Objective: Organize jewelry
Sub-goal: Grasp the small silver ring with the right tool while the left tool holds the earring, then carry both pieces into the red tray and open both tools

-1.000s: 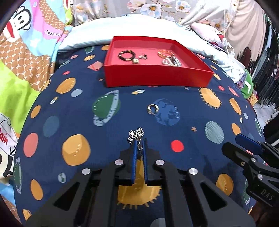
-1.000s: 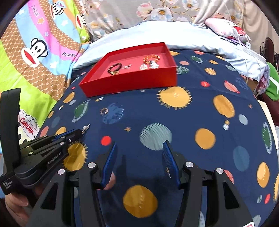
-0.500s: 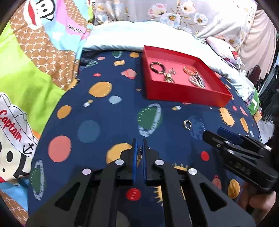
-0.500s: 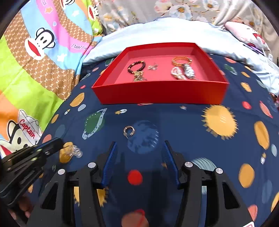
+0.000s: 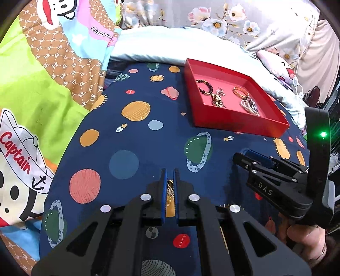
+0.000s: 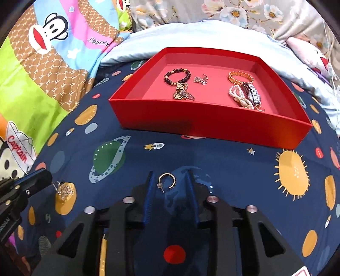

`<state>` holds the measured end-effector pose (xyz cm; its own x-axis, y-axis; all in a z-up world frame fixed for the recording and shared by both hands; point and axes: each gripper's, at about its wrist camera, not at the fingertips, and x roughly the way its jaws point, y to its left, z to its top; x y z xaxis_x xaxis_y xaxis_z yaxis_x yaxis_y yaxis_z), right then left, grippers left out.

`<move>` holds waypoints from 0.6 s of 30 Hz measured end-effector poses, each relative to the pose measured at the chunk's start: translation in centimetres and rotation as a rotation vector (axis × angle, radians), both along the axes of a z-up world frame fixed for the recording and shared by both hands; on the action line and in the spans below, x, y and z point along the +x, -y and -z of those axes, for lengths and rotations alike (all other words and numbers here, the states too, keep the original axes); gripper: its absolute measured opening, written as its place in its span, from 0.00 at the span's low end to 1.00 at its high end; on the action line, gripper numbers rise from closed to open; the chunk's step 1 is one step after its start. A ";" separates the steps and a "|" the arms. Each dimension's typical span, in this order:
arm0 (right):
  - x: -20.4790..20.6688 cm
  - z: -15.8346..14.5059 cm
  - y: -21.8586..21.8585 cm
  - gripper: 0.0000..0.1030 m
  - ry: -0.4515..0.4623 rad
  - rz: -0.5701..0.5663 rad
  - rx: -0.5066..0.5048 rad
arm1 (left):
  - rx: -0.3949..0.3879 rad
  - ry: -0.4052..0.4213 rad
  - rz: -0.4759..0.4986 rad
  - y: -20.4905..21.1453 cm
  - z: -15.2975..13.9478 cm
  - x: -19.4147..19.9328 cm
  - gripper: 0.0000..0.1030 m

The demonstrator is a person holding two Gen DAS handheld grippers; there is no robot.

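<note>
While the left tongs (image 5: 169, 180) pinch a flower earring (image 6: 63, 189), the right tongs (image 6: 170, 180) gape around a hoop earring (image 6: 167, 180) on the planet-print bedspread (image 6: 212, 165). Beyond sits the red tray (image 6: 212, 127) of jewelry, against cartoon quilt (image 5: 42, 85) and floral bedding (image 6: 233, 12).

Open blue planet-print cloth (image 6: 223, 161) lies between the right gripper (image 6: 170, 180) and the red tray (image 6: 212, 123), whose near wall blocks a low approach. The left gripper (image 6: 40, 176) crowds the left flank; right side runs open.
</note>
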<state>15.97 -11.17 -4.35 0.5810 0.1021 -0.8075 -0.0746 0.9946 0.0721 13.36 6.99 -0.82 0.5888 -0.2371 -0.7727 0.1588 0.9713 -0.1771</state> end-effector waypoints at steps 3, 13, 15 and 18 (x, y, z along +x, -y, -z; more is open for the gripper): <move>-0.1 0.0 0.2 0.16 0.001 0.000 0.000 | -0.001 0.001 0.002 0.1 0.0 0.1 0.04; -1.1 -0.8 1.0 0.15 0.014 0.009 0.029 | -0.008 0.007 0.009 0.5 -0.4 -0.1 0.04; -1.6 -1.6 1.4 0.15 0.029 0.012 0.041 | -0.013 0.008 0.017 0.7 -0.7 -0.2 0.04; -2.3 -3.1 2.1 0.15 0.057 0.017 0.055 | -0.016 0.023 0.032 1.4 -1.6 -0.2 0.04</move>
